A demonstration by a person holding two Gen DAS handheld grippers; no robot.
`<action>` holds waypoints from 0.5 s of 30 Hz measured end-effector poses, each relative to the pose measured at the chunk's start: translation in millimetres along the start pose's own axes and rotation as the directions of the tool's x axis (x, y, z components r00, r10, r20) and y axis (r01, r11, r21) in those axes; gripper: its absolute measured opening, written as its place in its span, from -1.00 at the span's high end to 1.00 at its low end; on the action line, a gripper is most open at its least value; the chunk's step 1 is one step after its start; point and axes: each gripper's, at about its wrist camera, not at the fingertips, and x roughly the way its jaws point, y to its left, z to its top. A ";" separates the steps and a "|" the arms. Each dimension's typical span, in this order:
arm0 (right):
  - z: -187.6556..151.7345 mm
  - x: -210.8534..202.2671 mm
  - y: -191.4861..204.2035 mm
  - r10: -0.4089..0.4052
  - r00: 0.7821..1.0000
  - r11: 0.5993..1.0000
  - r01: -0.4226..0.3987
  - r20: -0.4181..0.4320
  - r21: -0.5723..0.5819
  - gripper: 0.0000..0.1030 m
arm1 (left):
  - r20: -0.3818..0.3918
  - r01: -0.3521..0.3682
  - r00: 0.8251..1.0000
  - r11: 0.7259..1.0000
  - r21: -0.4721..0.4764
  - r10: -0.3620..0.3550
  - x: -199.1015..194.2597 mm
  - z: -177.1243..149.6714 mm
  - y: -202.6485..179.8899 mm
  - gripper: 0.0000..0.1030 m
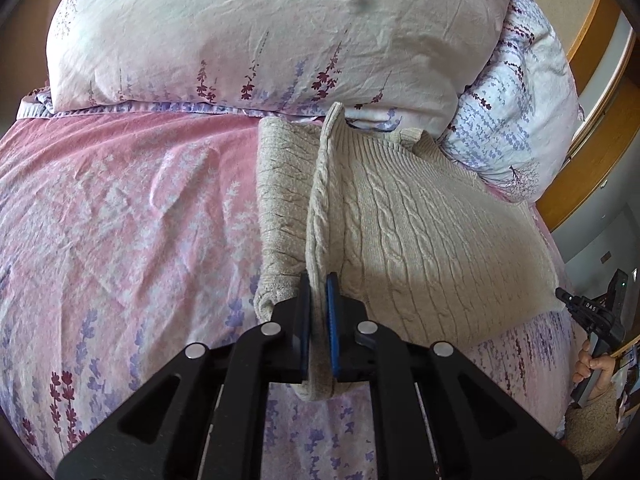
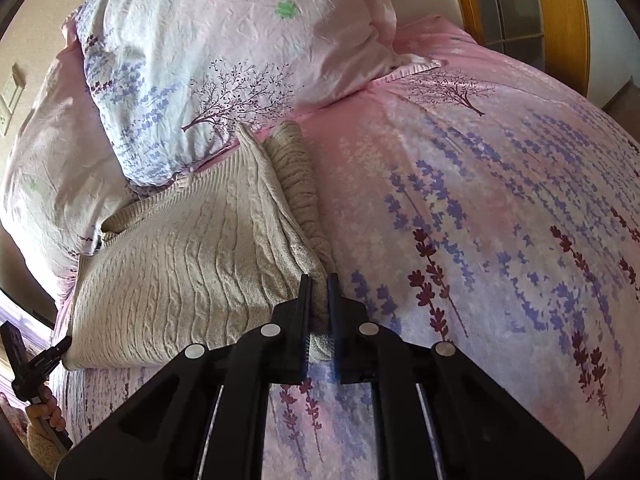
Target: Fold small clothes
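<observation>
The beige cable-knit sweater [image 1: 420, 232] lies on the pink bed cover with purple flower stalks [image 1: 120, 220], its far end touching the 2 big white flowered pillows [image 1: 240, 40] at 12 o'clock. In the left wrist view the bed is bare cloth from 7 to 10 o'clock, so there is lots of room that way. In the right wrist view the bare cover runs from 1 to 5 o'clock, out to the bed's edge by the wooden frame [image 2: 576, 20]. No boxes or baskets show. The sweater looks thick and bumpy, with rope lines knitted in, and 1 side flap is lifted and folded over. The left gripper [image 1: 319, 292] is pinched tight on the sweater's near left corner. The right gripper [image 2: 319, 292] is pinched tight on the near right corner. A person's hand [image 1: 596, 368] holds the right gripper's handle at 4 o'clock in the left view.
</observation>
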 end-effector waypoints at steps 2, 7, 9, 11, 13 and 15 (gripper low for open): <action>2.2 -0.4 5.7 -0.015 1.000 1.000 0.015 -0.001 -0.023 0.83 | 0.008 -0.004 1.000 1.000 0.015 0.004 -1.9 -0.1 -3.3 0.81; 10.3 -12.8 15.7 -0.028 0.999 0.998 0.030 0.039 -0.049 0.66 | 0.079 -0.040 0.996 0.999 -0.006 0.040 -18.9 4.9 -5.1 0.40; 14.2 -19.6 24.3 -0.025 0.996 0.996 0.032 0.082 -0.078 0.43 | 0.131 -0.055 0.990 0.998 0.004 0.054 -28.2 8.4 -10.7 0.34; 18.3 -18.5 36.8 0.004 0.996 0.993 0.007 0.088 -0.115 0.29 | 0.171 -0.068 0.984 0.996 0.053 0.058 -31.2 10.0 -25.3 0.28; 22.2 -11.2 50.5 0.037 0.997 0.989 -0.026 0.074 -0.145 0.29 | 0.173 -0.057 0.984 0.993 0.106 0.038 -24.7 10.3 -42.2 0.12; 25.4 -1.4 63.9 0.062 0.996 0.982 -0.050 0.061 -0.184 0.29 | 0.146 -0.041 0.989 0.990 0.137 0.020 -14.2 11.5 -56.4 0.11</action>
